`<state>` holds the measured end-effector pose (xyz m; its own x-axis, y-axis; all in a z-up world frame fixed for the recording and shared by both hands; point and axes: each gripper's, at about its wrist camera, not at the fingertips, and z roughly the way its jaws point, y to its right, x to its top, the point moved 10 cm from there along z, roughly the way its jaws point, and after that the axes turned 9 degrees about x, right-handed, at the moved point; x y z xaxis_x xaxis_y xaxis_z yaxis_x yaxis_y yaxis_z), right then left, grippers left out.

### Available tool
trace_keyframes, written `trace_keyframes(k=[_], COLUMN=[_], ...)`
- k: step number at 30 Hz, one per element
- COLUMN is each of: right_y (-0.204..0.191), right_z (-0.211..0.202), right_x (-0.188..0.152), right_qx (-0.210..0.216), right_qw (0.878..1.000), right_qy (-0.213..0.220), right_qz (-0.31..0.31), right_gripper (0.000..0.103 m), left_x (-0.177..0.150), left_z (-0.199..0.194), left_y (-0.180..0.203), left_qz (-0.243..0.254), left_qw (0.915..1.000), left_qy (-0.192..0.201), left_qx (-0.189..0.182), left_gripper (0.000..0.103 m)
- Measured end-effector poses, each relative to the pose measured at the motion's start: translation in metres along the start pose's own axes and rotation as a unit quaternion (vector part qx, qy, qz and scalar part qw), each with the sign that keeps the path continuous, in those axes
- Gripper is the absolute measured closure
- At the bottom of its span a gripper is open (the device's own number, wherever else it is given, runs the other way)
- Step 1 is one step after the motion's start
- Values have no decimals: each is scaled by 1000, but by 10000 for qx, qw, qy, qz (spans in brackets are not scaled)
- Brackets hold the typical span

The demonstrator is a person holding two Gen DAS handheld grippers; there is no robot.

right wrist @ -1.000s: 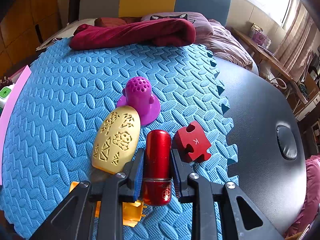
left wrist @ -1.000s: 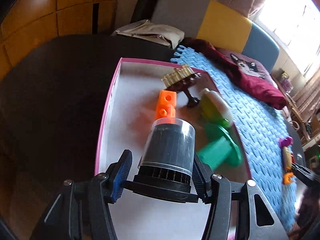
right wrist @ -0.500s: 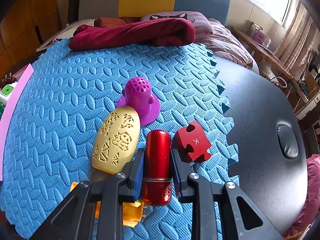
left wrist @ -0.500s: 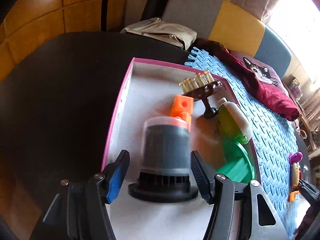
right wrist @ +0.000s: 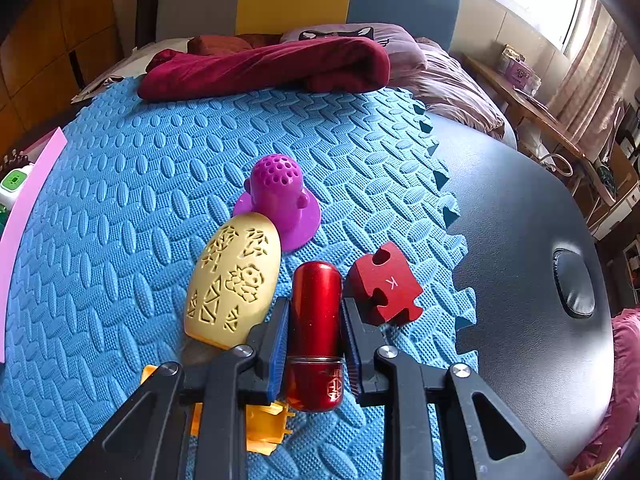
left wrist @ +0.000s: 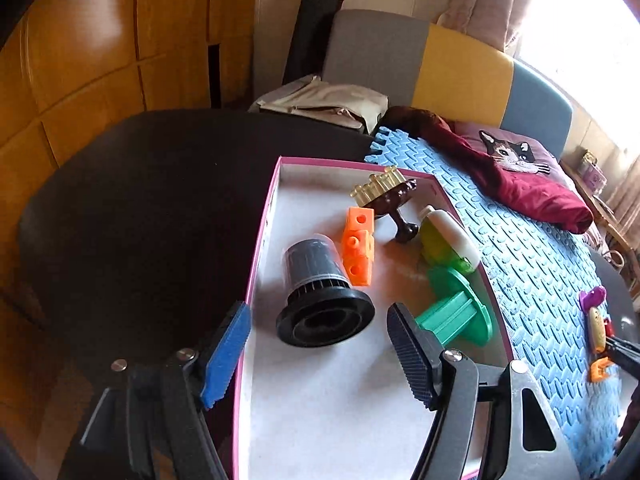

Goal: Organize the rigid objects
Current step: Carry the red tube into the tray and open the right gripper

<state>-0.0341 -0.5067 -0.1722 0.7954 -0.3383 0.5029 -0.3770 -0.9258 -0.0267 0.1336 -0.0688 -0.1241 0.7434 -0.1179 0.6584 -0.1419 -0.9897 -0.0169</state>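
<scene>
My left gripper [left wrist: 320, 354] is open and empty above the near part of a pink-rimmed white tray [left wrist: 264, 240]. A black cup-shaped filter [left wrist: 320, 292] lies on its side in the tray just beyond the fingertips, apart from them. An orange block piece [left wrist: 357, 246], a brown comb-like piece [left wrist: 390, 196], a green-and-white bottle [left wrist: 448, 242] and a green spool [left wrist: 456, 312] also lie in the tray. My right gripper [right wrist: 314, 340] is shut on a red metal cylinder [right wrist: 316, 320] on the blue foam mat [right wrist: 140, 200].
On the mat beside the cylinder lie a yellow carved oval [right wrist: 234, 280], a purple perforated knob [right wrist: 280, 196], a red puzzle block [right wrist: 384, 284] and an orange piece [right wrist: 260, 428] under the gripper. A dark red cloth [right wrist: 268, 66] lies at the mat's far edge. The black table [left wrist: 140, 208] surrounds the tray.
My left gripper opened and let go of the black filter, which now lies in the tray, and drew back from it. The right gripper has not moved.
</scene>
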Motion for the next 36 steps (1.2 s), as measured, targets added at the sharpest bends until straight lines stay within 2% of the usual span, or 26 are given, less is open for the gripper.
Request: trace_keyframes(k=[9, 16, 22, 27, 31, 36], right_y=[1, 3, -9, -22, -44, -107], right_z=[-1, -17, -35, -44, -52, -61], right_x=[3, 13, 25, 30, 33, 41], right_qx=[94, 202, 539, 744, 960, 1478], right_qw=[9998, 9980, 9938, 9911, 9888, 9820], right_qy=[80, 477, 919, 1084, 1135, 1160], right_qz=[186, 355, 311, 218, 150, -172], right_gripper=[79, 79, 79, 79, 79, 79], left_x=[2, -1, -2, -2, -2, -4], left_z=[-19, -23, -24, -27, -27, -26], left_y=[4, 2, -2, -10, -17, -27], left_qz=[61, 53, 11, -13, -30, -116], left_qw=[9996, 9996, 9996, 9995, 9994, 9994], left_qy=[257, 268, 272, 314, 332, 316], left_qx=[-13, -17, 6, 44, 78, 103], left_gripper=[32, 32, 32, 32, 32, 32])
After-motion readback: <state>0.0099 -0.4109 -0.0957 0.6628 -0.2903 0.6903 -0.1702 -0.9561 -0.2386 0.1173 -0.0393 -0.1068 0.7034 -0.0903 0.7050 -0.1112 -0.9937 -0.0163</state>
